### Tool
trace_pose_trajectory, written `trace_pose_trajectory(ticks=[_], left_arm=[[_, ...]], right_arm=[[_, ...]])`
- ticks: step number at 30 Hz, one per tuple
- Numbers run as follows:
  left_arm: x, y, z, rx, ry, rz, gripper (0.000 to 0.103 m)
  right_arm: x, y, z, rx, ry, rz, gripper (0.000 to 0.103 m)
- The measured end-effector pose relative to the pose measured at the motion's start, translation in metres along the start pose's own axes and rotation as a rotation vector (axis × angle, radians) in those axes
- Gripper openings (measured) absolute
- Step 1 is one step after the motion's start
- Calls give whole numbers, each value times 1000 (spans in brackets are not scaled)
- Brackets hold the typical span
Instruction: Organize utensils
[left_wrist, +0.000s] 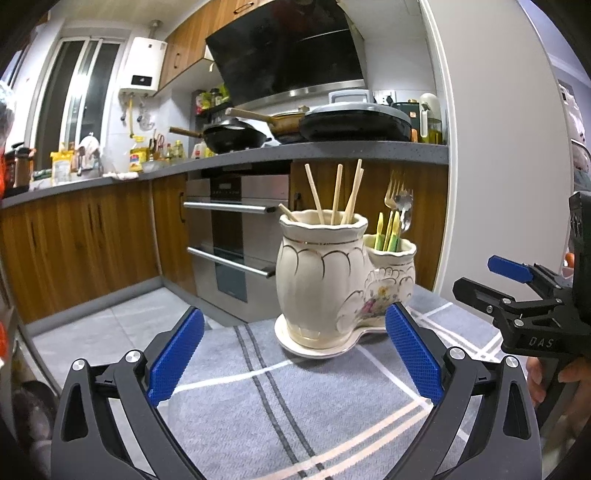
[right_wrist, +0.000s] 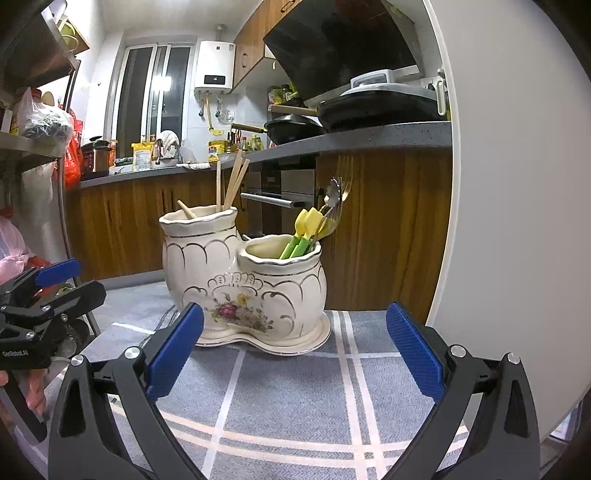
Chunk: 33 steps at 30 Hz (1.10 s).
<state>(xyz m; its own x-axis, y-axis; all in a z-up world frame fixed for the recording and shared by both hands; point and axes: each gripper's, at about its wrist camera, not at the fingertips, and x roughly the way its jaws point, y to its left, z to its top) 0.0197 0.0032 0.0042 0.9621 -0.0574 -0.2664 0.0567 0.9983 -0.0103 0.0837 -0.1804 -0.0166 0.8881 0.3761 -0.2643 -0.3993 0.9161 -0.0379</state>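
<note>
Evidently both the left claw (left_wrist: 294, 354) and right claw (right_wrist: 294, 352) gape empty. Chopsticks (left_wrist: 337, 194) in the fragile ceramic holder (right_wrist: 243, 284) look light, stiff; pinch their upper shafts

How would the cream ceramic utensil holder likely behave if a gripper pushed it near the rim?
The ceramic utensil holder looks glazed, so probably slippery and chip-prone. Its wide attached saucer base suggests it would slide on the cloth rather than tip. The upright chopsticks would likely rattle.
</note>
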Motion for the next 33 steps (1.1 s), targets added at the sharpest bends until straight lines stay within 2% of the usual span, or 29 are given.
trace_pose_trajectory(ticks=[33], left_arm=[[-1, 0, -1, 0, 3, 1, 98]], right_arm=[[2, -1, 0, 4, 4, -4, 98]])
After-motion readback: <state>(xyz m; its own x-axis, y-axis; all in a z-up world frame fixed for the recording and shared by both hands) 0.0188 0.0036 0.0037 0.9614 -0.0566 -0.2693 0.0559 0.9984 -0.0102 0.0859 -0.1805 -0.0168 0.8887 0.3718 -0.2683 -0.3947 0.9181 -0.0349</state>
